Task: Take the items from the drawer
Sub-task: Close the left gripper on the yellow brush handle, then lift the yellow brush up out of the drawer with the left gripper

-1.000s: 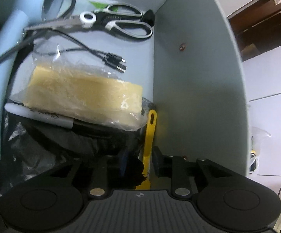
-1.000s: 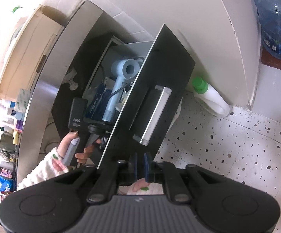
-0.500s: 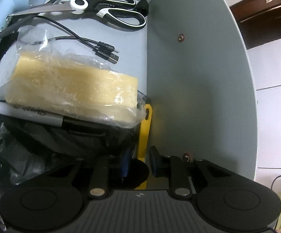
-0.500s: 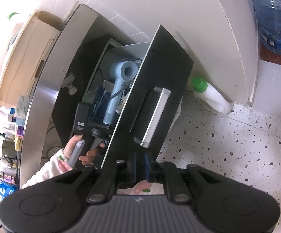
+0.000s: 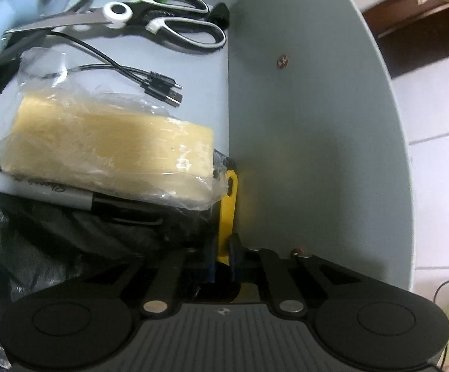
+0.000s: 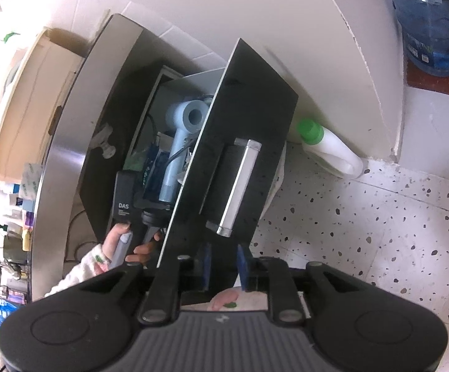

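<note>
Grasp step: left tool (image 5: 223, 252) clamped shut on yellow strip (image 5: 227, 207) wedged against drawer (image 5: 302, 142) wall beside soap (image 5: 106, 142); right tool (image 6: 224, 262) slightly parted, empty, below drawer front; next, a straight lift out.

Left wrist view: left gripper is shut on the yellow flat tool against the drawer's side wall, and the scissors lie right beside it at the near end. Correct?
Not quite. The left gripper is shut on the yellow flat tool against the drawer's side wall, but the scissors lie at the far end of the drawer, beyond the wrapped yellow block and the black cables. The left wrist view shows it.
</note>
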Available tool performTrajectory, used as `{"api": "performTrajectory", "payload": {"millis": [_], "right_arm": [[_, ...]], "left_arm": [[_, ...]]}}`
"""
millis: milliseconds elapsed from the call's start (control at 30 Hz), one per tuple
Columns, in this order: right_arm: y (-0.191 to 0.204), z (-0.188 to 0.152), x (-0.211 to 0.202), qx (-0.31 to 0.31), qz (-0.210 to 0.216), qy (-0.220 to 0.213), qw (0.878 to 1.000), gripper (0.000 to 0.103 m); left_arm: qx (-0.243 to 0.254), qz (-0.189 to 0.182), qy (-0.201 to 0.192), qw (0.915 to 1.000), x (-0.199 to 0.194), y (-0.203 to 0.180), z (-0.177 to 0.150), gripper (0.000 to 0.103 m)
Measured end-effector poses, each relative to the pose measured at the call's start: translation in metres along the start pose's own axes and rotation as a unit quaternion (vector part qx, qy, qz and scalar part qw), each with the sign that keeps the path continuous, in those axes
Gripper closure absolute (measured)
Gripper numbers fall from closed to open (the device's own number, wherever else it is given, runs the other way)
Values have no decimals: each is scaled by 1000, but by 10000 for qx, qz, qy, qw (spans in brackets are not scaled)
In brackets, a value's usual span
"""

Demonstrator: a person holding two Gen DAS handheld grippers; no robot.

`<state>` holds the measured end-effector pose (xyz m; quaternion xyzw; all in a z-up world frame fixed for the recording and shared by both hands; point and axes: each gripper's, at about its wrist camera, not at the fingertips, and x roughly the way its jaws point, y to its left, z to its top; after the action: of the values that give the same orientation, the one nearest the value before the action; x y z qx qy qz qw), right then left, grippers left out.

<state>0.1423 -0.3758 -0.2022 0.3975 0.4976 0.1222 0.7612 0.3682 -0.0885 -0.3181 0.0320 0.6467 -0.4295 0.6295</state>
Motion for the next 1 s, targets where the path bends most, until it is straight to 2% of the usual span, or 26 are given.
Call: {"api": "performTrajectory", "payload": {"millis": [133, 300, 567, 667, 767, 900, 1000], "right_arm": [[-5, 0, 0, 40, -53, 7, 10000, 85], [-7, -1, 1, 94, -33, 16, 9999, 85], [-4, -2, -2, 46, -27, -23, 10000, 83], [-6, -3, -4, 84, -40, -46, 9999, 83], [-8, -3, -5, 126, -46, -90, 9999, 83], [-10, -5, -5, 180, 27, -115, 9998, 83], [-9, -8, -5, 163, 101, -123, 9997, 83]], "left_arm": [[9, -135, -214, 9997, -16, -3, -5, 100], [-13, 97, 206, 9997, 1, -5, -10, 99], [-293, 188, 288, 9990, 2, -4, -10, 99], [-199, 375, 128, 9990, -4, -14, -14, 100], [58, 728, -57, 9973, -17, -31, -18, 100], [338, 1202, -205, 9920, -42, -49, -22, 100], [351, 1546, -341, 9868, -66, -51, -27, 100]]}}
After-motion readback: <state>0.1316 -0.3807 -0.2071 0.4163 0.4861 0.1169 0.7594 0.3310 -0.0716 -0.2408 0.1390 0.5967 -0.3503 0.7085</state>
